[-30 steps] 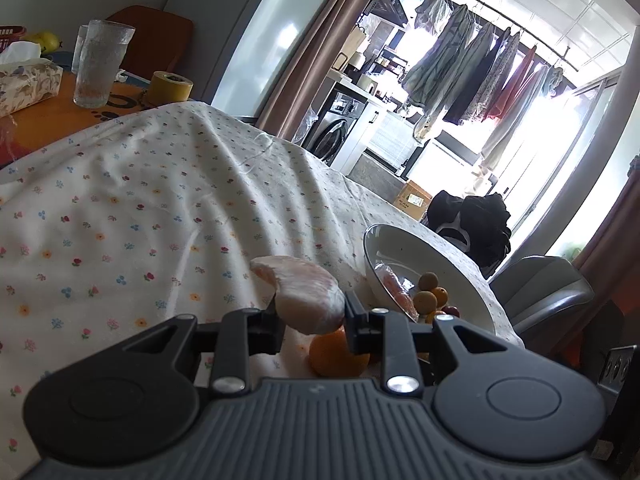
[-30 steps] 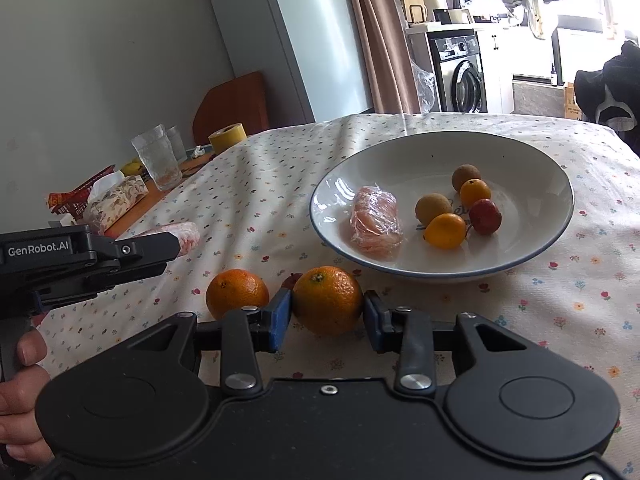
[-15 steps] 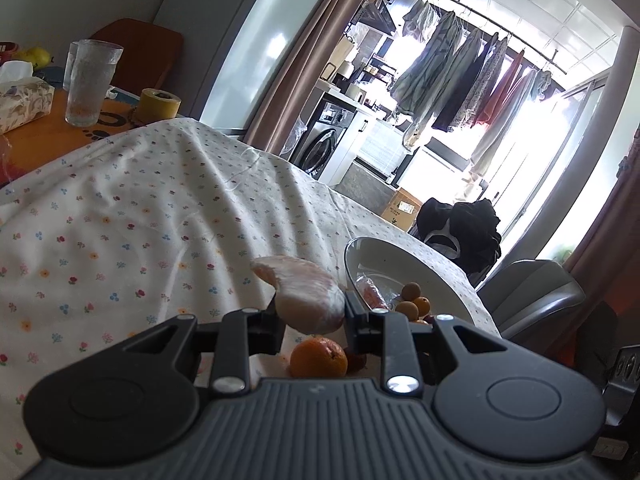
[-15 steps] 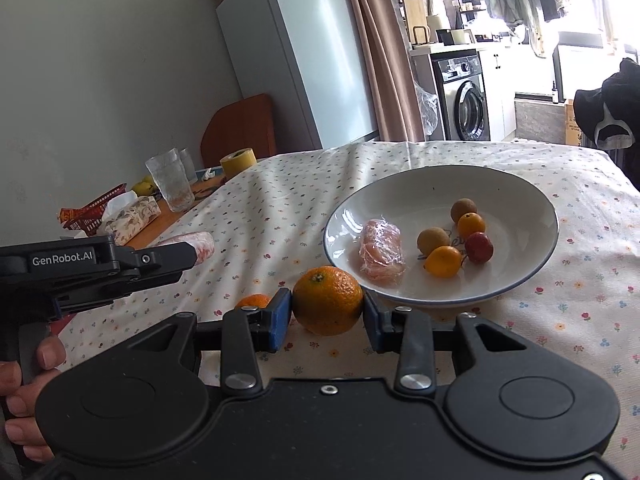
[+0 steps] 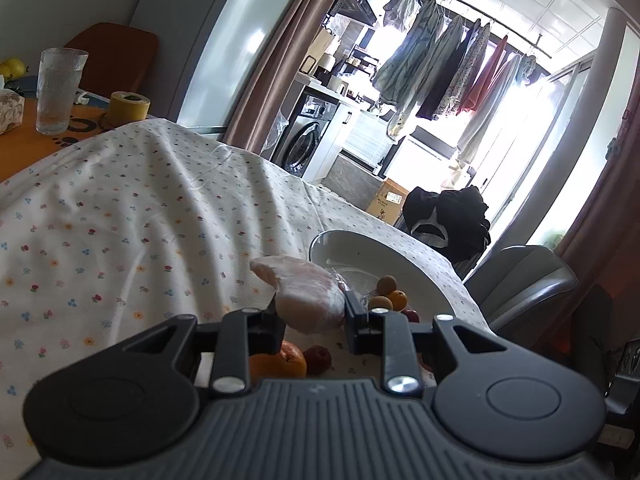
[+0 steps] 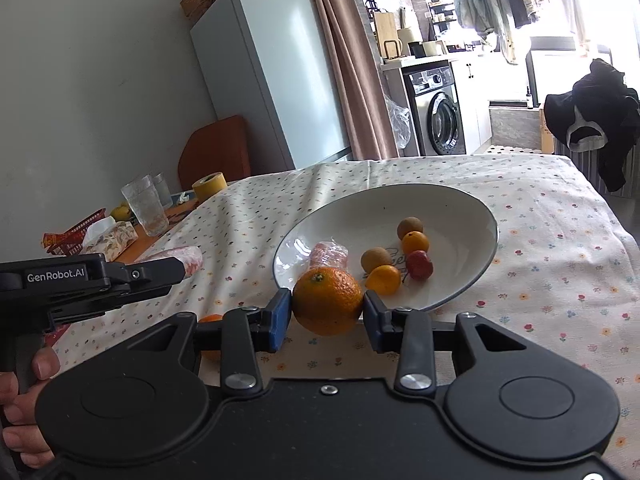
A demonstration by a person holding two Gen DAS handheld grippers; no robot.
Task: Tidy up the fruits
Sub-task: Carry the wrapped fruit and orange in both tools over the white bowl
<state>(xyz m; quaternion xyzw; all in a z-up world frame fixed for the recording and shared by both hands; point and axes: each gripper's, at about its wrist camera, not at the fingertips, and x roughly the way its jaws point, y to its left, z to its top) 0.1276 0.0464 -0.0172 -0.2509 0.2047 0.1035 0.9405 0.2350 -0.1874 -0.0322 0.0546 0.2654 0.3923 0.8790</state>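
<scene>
My right gripper point(image 6: 326, 306) is shut on an orange point(image 6: 327, 300), held in the air just short of the white bowl's point(image 6: 460, 216) near rim. The bowl holds a plastic-wrapped pink fruit piece point(image 6: 330, 254) and several small fruits point(image 6: 404, 254). My left gripper point(image 5: 310, 306) is shut on a second wrapped pink piece point(image 5: 306, 292), raised above the flowered tablecloth to the left of the bowl point(image 5: 352, 246). In the right wrist view that left gripper point(image 6: 188, 266) shows at the left, held by a hand. A second orange point(image 5: 280, 362) and a small red fruit point(image 5: 318, 358) lie on the cloth below it.
At the far left stand drinking glasses point(image 6: 146, 208), a roll of yellow tape point(image 6: 208, 185), a tissue box point(image 6: 112, 238) and a red basket point(image 6: 74, 232). A grey chair point(image 5: 524, 276) stands past the table's right edge, and dark clothing point(image 6: 592, 116) hangs on another chair.
The right gripper has lifted its orange off the cloth and carried it up to the bowl's rim. The left gripper has risen with its wrapped piece, and the other orange stays on the cloth.
</scene>
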